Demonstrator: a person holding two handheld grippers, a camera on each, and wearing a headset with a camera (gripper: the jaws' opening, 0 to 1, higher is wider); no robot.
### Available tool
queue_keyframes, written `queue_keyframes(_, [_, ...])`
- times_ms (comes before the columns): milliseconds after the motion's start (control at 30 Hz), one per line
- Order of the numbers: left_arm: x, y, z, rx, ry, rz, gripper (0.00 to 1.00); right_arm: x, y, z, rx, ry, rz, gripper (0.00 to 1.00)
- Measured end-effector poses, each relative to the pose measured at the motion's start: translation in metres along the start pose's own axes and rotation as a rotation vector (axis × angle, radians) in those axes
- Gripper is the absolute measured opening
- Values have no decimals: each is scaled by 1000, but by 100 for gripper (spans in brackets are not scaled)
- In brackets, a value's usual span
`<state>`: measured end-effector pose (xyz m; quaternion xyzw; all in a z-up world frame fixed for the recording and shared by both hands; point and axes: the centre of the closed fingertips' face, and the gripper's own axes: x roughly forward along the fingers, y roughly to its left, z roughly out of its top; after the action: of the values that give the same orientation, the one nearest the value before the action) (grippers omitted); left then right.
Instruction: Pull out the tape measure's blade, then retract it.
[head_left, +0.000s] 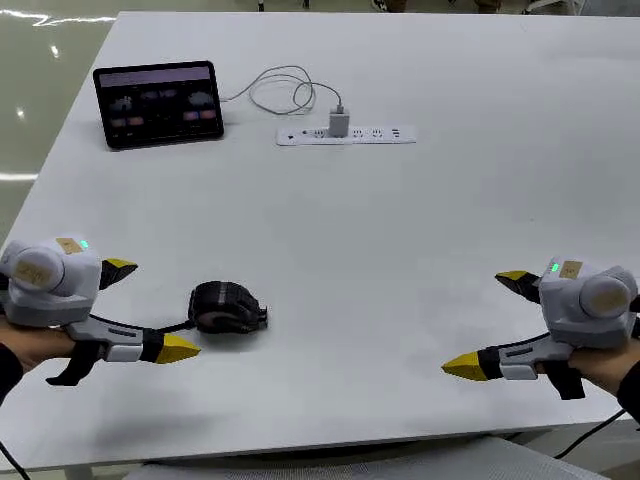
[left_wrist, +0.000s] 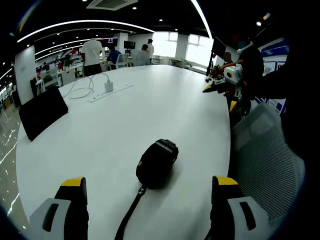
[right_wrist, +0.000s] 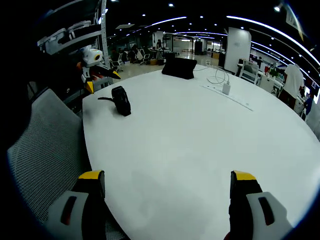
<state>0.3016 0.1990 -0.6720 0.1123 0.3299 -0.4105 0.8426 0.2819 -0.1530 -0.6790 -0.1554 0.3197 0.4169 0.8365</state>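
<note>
Tape measure (head_left: 228, 306), a black rounded casing with a dark strap, lies on the white tabletop (head_left: 420, 230) towards its near left part. It sits just in front of the left hand-held gripper (head_left: 150, 307). That gripper's yellow-tipped jaws are spread wide and touch nothing. In the left gripper view the casing lies ahead between the two jaws, and the strap trails back from it towards the camera.

The right hand-held gripper (head_left: 487, 322) is held well apart on the other side. Its jaws are likewise spread wide over bare tabletop and point inwards towards the left one.

At the far side a dark rectangular tablet (head_left: 158, 103) stands propped up with its screen lit. To its right lies a long white power strip (head_left: 375, 134). A white charger block (head_left: 339, 123) is plugged into it, and a thin white cable (head_left: 283, 90) loops between the block and the tablet. A grey mesh chair back (right_wrist: 45, 135) shows at the near edge in the right gripper view.
</note>
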Motion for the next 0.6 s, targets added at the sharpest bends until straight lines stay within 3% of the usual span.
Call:
queue_keyframes(233, [9, 4, 5, 44, 40, -36, 100, 10, 1, 9, -21, 0, 25, 100])
queue_keyframes(600, [32, -6, 11, 146, 117, -129, 97, 33, 19, 23, -74, 13, 97, 100])
